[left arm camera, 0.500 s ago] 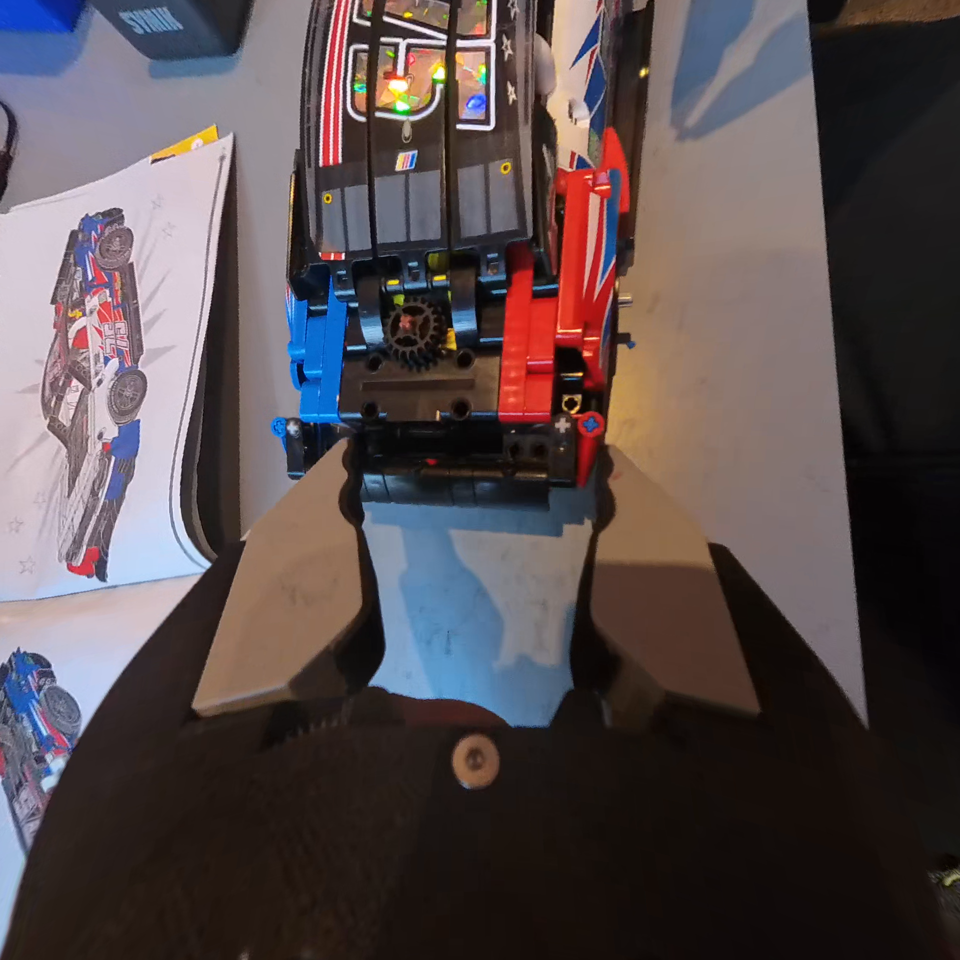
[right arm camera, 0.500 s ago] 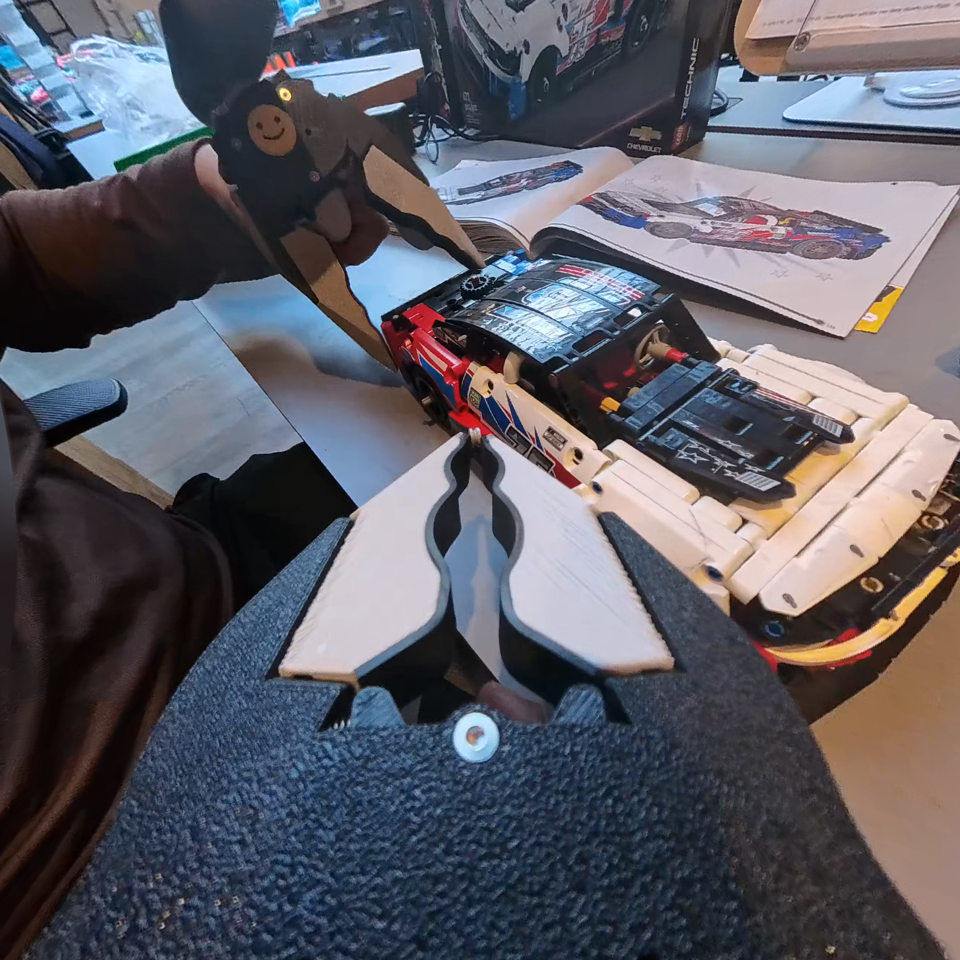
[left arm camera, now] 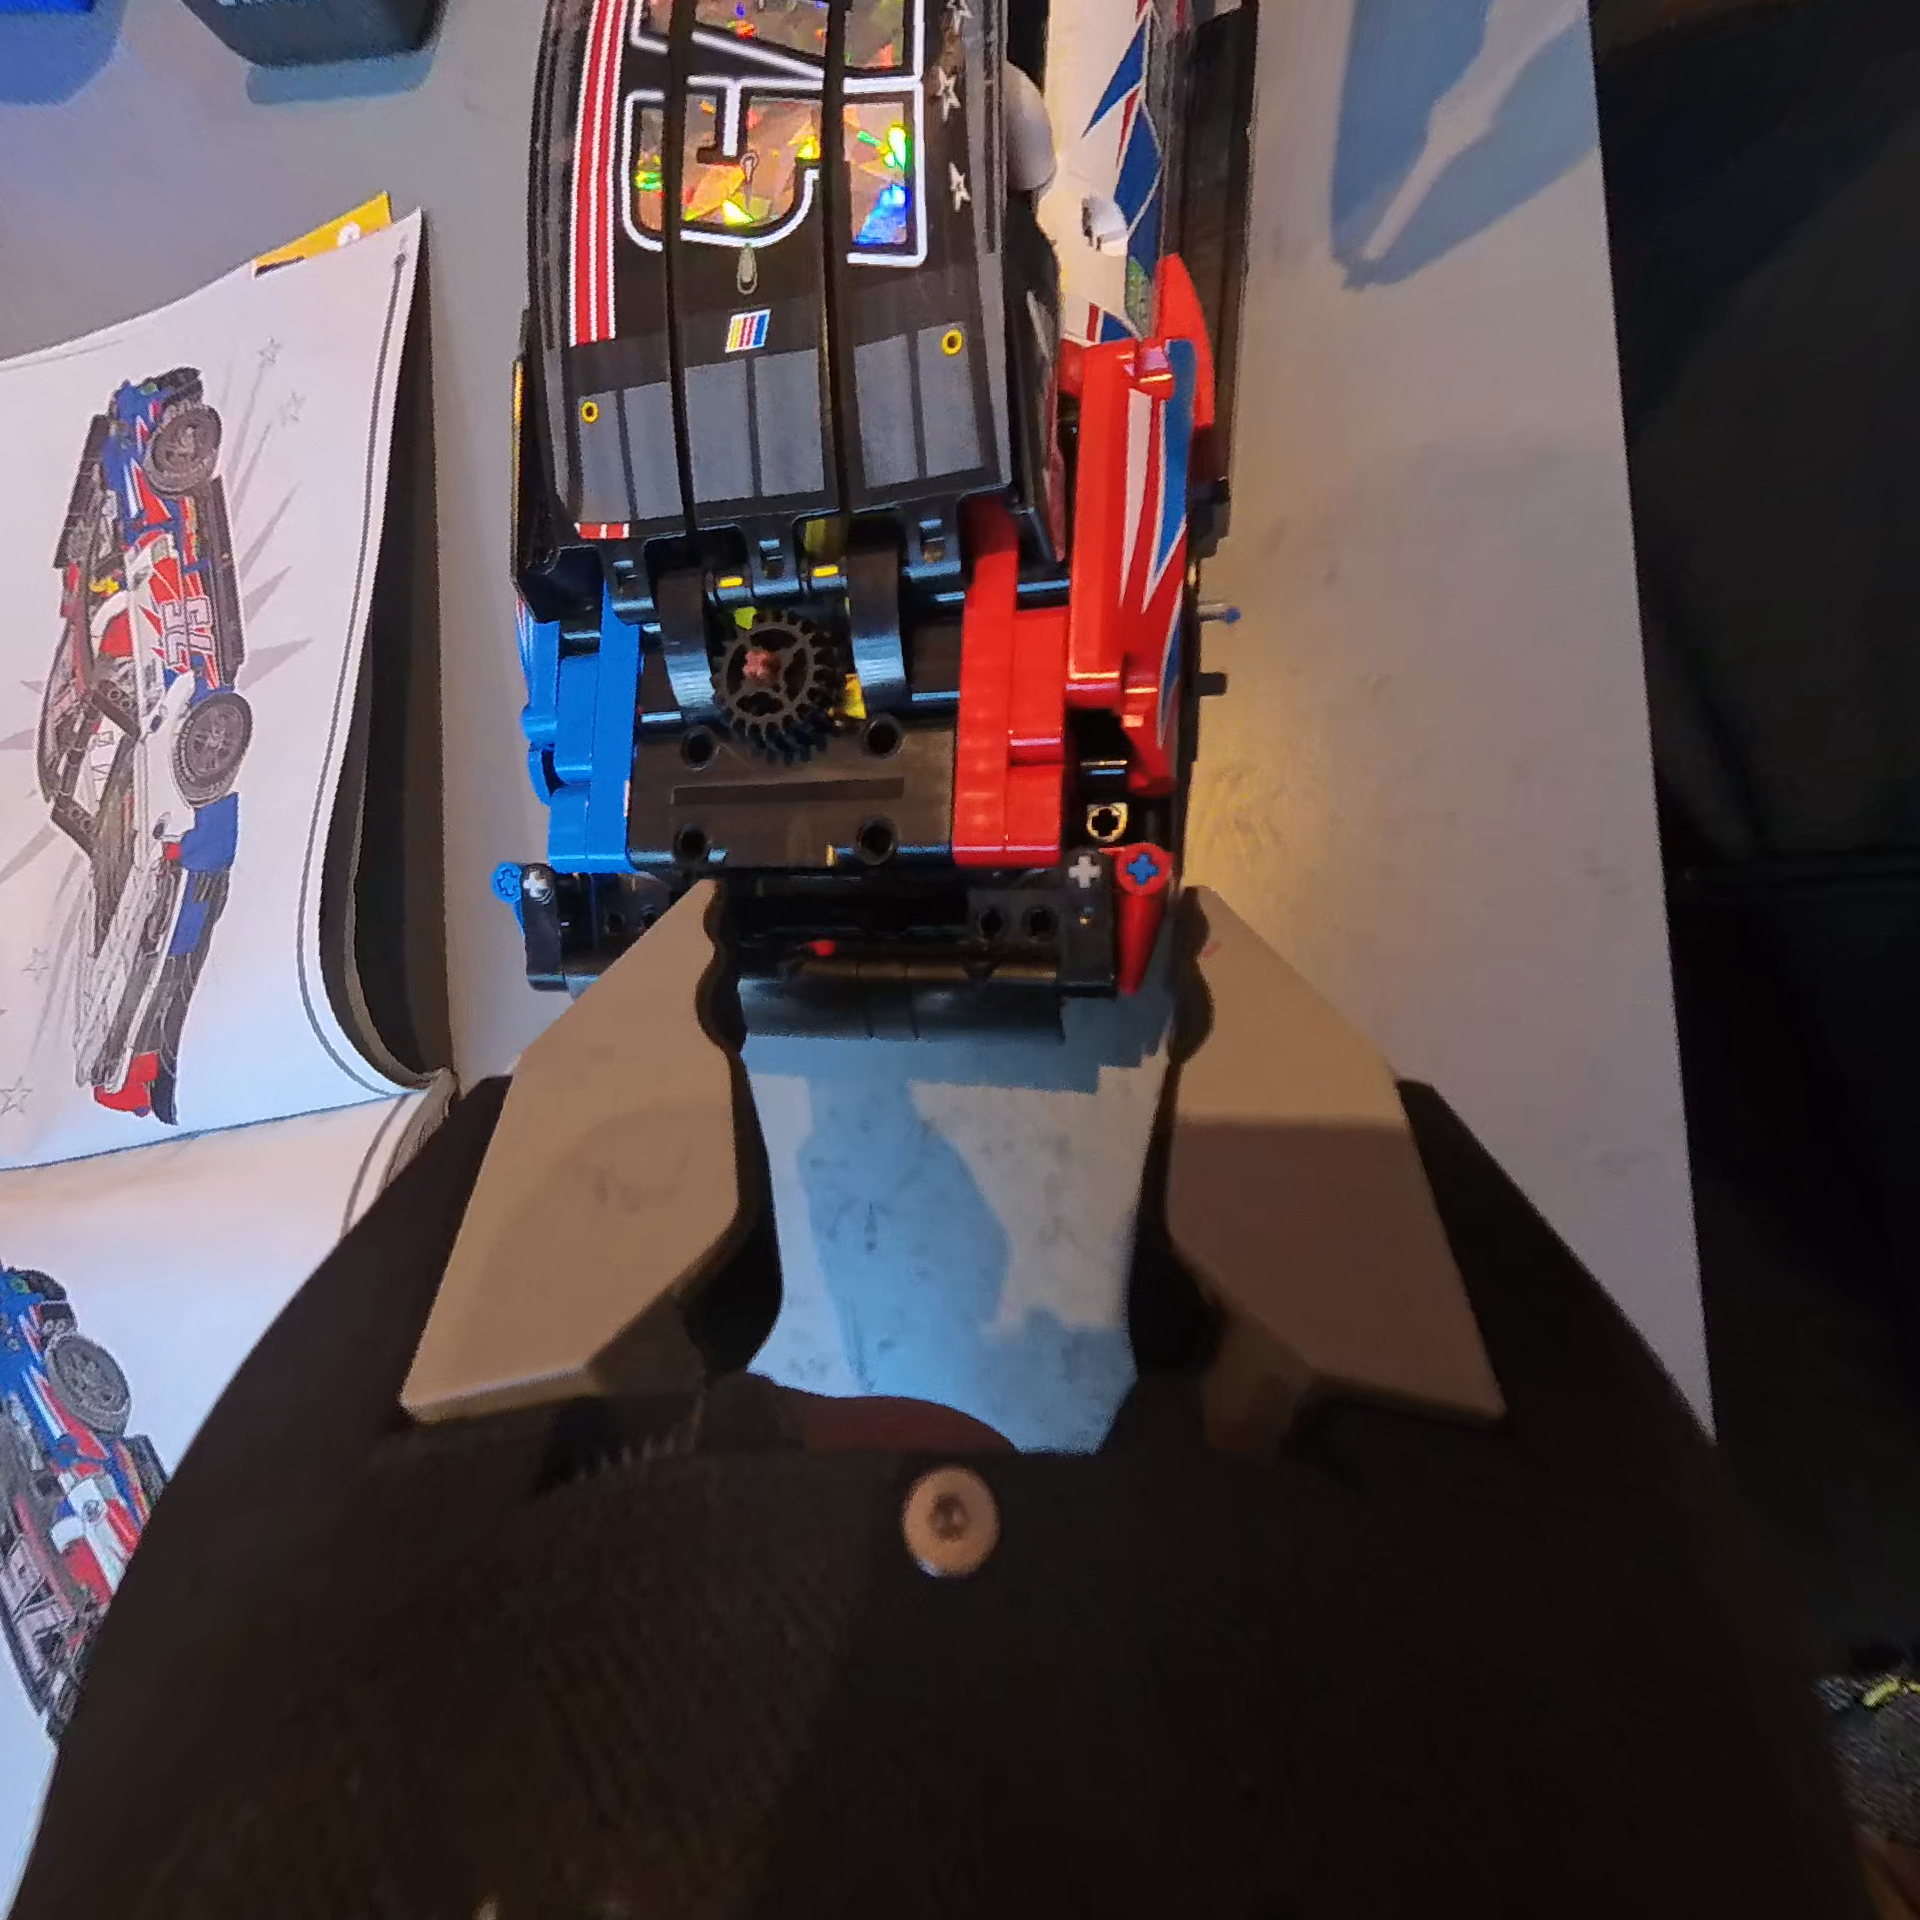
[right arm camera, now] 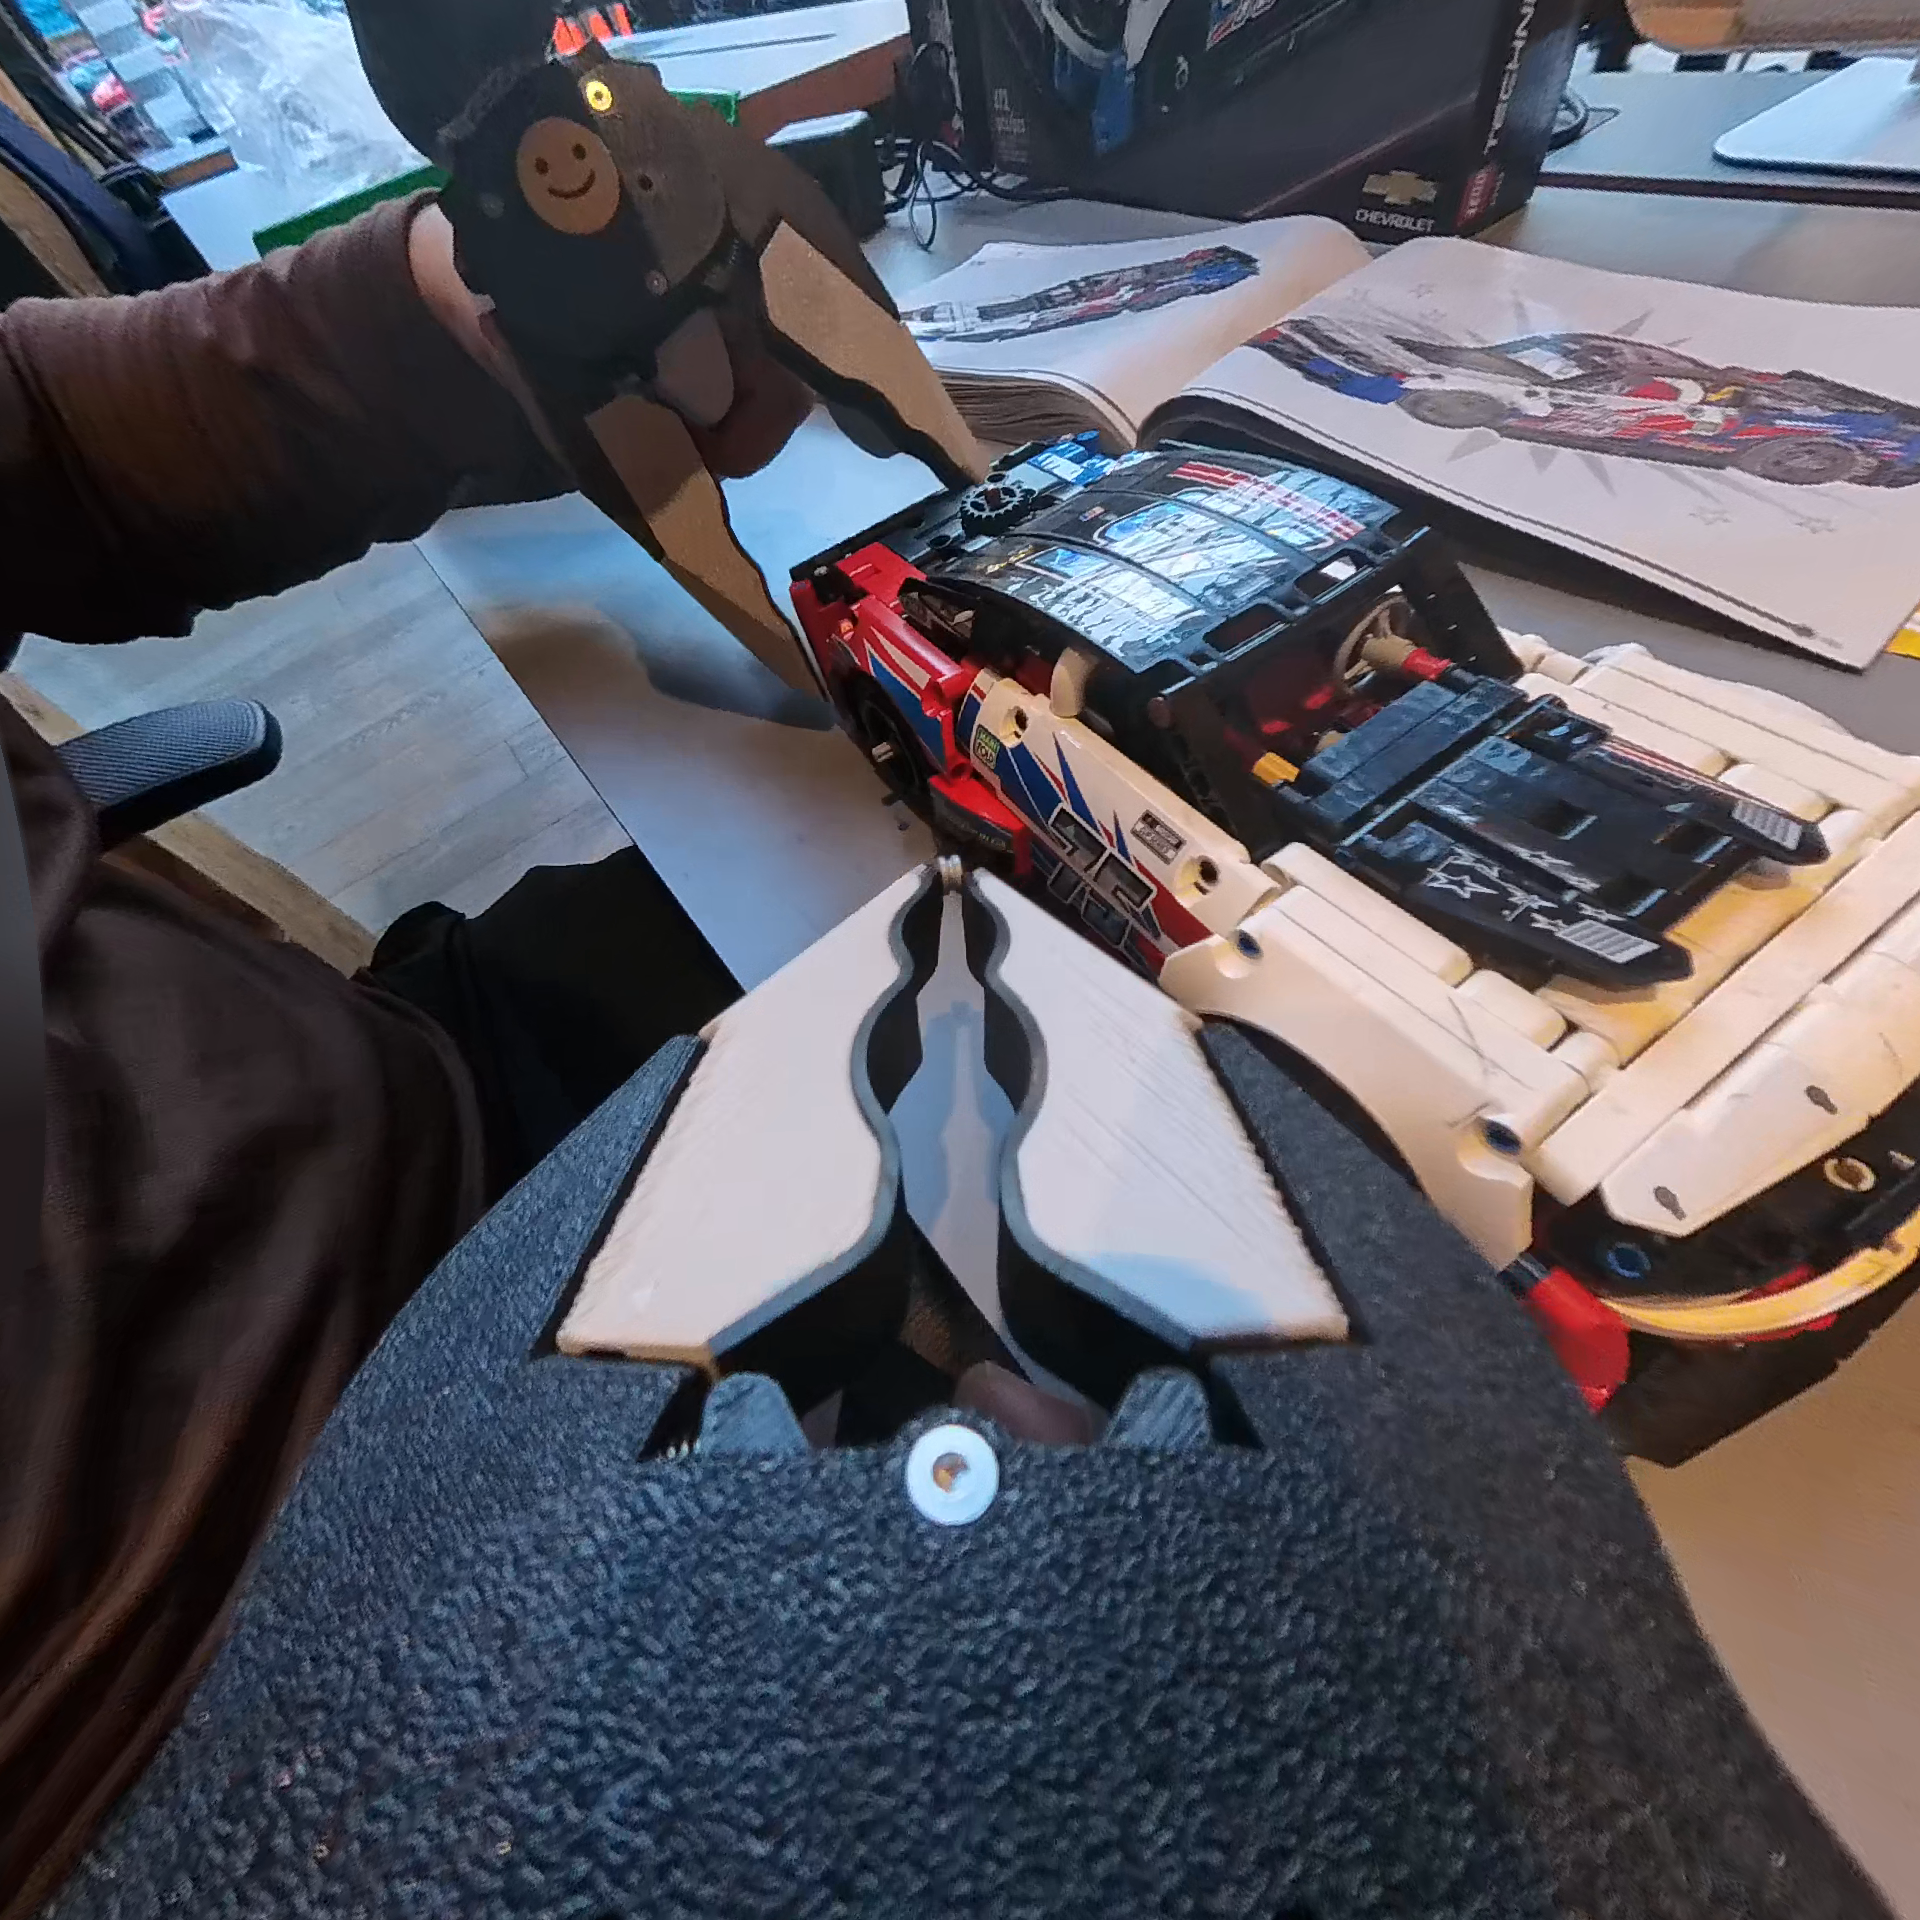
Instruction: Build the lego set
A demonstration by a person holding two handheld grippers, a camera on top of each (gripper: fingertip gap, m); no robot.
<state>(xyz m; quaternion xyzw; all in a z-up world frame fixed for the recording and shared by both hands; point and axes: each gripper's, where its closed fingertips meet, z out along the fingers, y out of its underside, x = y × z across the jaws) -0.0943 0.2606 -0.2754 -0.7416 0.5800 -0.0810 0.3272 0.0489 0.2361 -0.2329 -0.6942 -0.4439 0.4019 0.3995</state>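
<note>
1. The lego car (right arm camera: 1299, 790) sits on the grey table (left arm camera: 1403, 727), its rear end towards me and its white nose at about four o'clock in my right wrist view. It looks nearly finished, though I see no wheels in the arches.
2. My left gripper (left arm camera: 951, 935) is spread wide, its fingers straddling the car's black tail at twelve o'clock in its own view; the tips look to be touching or just beside the rear corners, and I cannot tell which.
3. My right gripper (right arm camera: 951, 883) is pinched on a tiny grey pin (right arm camera: 948, 864), just beside the car's red and white flank.
4. I judge the car heavy for its kind and stiff in the frame, but the clipped panels and the exposed black gear (left arm camera: 774, 686) would pop off under a squeeze.
5. I'd take hold low on the black rear beams, not the stickered roof, which looks glossy and slippery.
6. The pin is light and easily dropped.
</note>
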